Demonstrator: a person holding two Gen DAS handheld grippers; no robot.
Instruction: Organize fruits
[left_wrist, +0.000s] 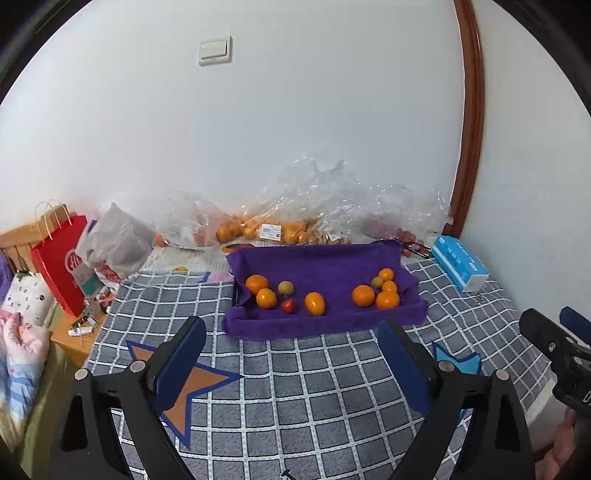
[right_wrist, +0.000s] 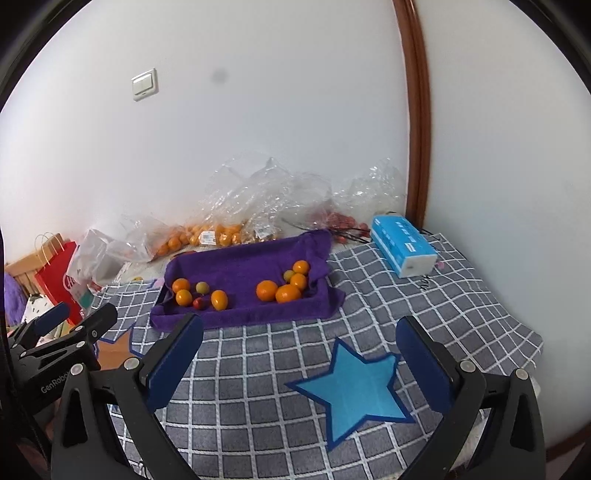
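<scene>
A purple towel-lined tray (left_wrist: 325, 266) (right_wrist: 243, 266) sits on a grey checked cloth. Its left side holds three oranges (left_wrist: 266, 297) (right_wrist: 183, 297), a greenish fruit (left_wrist: 285, 287) (right_wrist: 202, 287) and a small red fruit (left_wrist: 288, 305) (right_wrist: 199, 303). Its right side holds several oranges (left_wrist: 363, 295) (right_wrist: 266, 290) and a greenish fruit (left_wrist: 377, 282) (right_wrist: 288, 275). My left gripper (left_wrist: 293, 326) is open and empty, short of the tray's near edge. My right gripper (right_wrist: 301, 328) is open and empty, also in front of the tray.
Clear plastic bags with more oranges (left_wrist: 258, 229) (right_wrist: 207, 234) and red fruit (right_wrist: 340, 221) lie by the wall behind the tray. A blue tissue box (left_wrist: 460, 262) (right_wrist: 404, 245) lies at right. A red paper bag (left_wrist: 61, 264) (right_wrist: 55, 277) stands at left. The wall is close on the right.
</scene>
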